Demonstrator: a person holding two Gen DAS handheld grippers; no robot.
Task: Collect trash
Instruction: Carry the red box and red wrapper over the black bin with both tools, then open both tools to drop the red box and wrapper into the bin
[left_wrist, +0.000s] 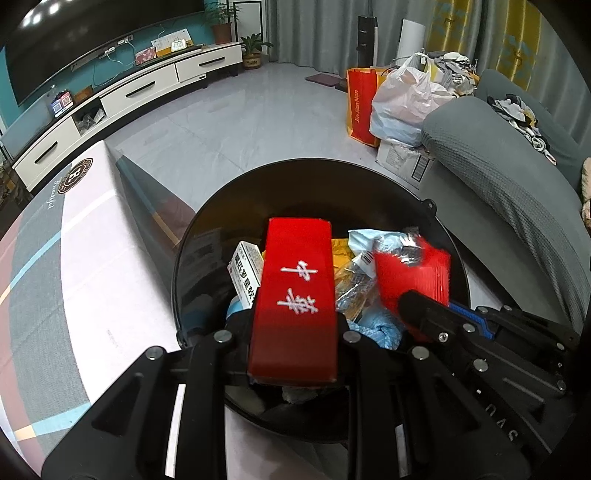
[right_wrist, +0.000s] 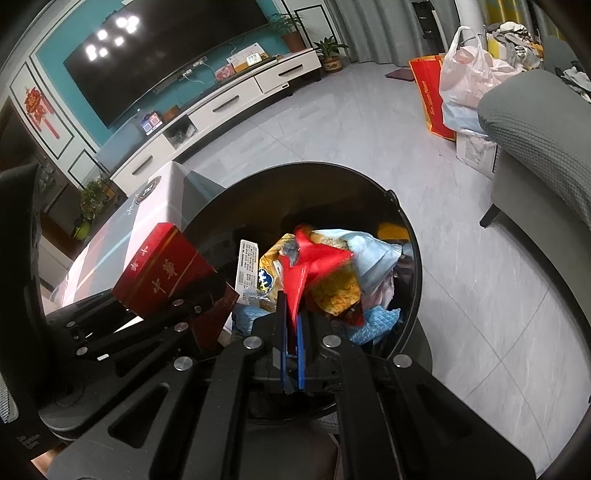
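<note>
A television (right_wrist: 166, 62) hangs above a white cabinet (right_wrist: 236, 103); grey sofa (left_wrist: 509, 173) opposite.

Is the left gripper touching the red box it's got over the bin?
Touching. In the left wrist view the left gripper is clamped on both sides of the red box, above the bin; no gap shows.

Home living rm. Big wall TV (right_wrist: 166, 55) on teal wall is the landmark: long white TV cabinet (right_wrist: 236, 103) w/ drawers right below it, potted plants (right_wrist: 330, 53) at cabinet's far end, red knot ornament (right_wrist: 38, 107) on wall beside TV. Grey tiled floor (left_wrist: 258, 122) in front. Opposite TV: grey sofa (left_wrist: 506, 177) w/ clothes heaped on it, shopping bags (left_wrist: 402, 99) beside sofa arm. Grey curtains (left_wrist: 314, 29) behind plants.
</note>
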